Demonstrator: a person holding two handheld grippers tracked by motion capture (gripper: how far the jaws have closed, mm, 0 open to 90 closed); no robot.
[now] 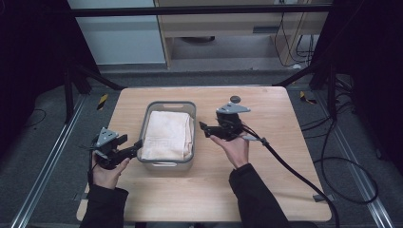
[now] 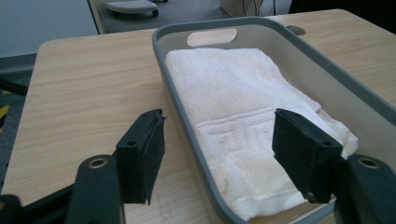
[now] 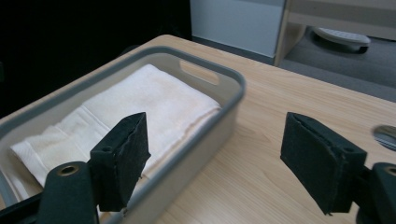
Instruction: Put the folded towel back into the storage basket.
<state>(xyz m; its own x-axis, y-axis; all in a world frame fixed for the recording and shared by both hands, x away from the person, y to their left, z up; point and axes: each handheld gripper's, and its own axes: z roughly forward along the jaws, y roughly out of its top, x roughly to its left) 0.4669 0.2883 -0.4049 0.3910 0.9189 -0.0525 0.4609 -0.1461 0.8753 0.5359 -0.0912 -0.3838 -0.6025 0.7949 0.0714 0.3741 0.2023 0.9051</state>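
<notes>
White towel (image 1: 167, 135), one grey basket (image 1: 189, 107)

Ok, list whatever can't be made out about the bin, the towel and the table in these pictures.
- Bin floor: in all three views, covered by the folded towel.
- Towel's near end: left gripper view, cut off by the bottom edge and the gripper's jaw.
- Small dark disc on the table: high view, too small to identify; right gripper view, cut by the right edge.
</notes>
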